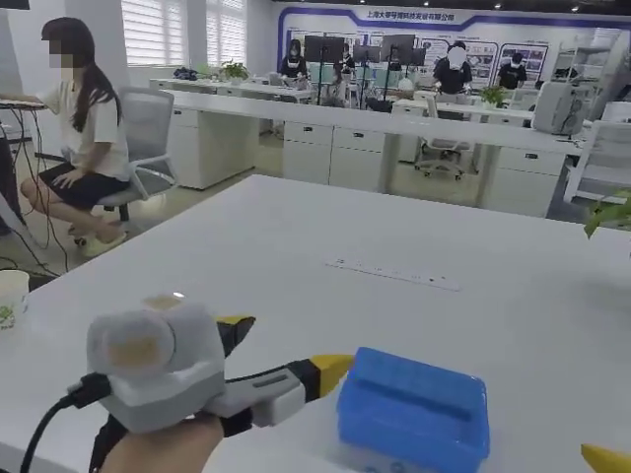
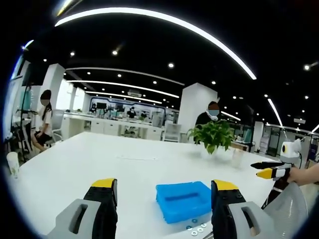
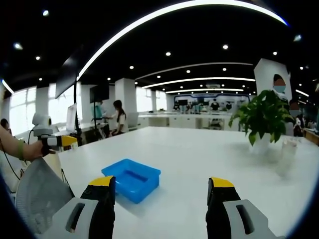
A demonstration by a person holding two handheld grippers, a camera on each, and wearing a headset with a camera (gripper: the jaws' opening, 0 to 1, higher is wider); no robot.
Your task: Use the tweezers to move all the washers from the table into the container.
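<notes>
A blue container (image 1: pixel 414 414) stands on the white table (image 1: pixel 296 236) close in front of me; it is also in the left gripper view (image 2: pixel 183 199) and the right gripper view (image 3: pixel 132 179). Several small washers (image 2: pixel 197 229) lie on the table just in front of the container. My left gripper (image 1: pixel 284 345) (image 2: pixel 164 185) is held in a hand left of the container, open and holding nothing. My right gripper (image 3: pixel 160 181) is open too, holding nothing, and sits right of the container; it also appears in the left gripper view (image 2: pixel 261 169), and one yellow tip (image 1: pixel 603 458) of it reaches into the head view.
A potted plant (image 2: pixel 214 135) (image 3: pixel 264 117) and a clear cup (image 2: pixel 238 158) stand on the table's far side. A paper cup (image 1: pixel 12 301) sits near the left edge, and a white strip (image 1: pixel 394 273) lies mid-table. A person (image 1: pixel 84 128) sits at the far left.
</notes>
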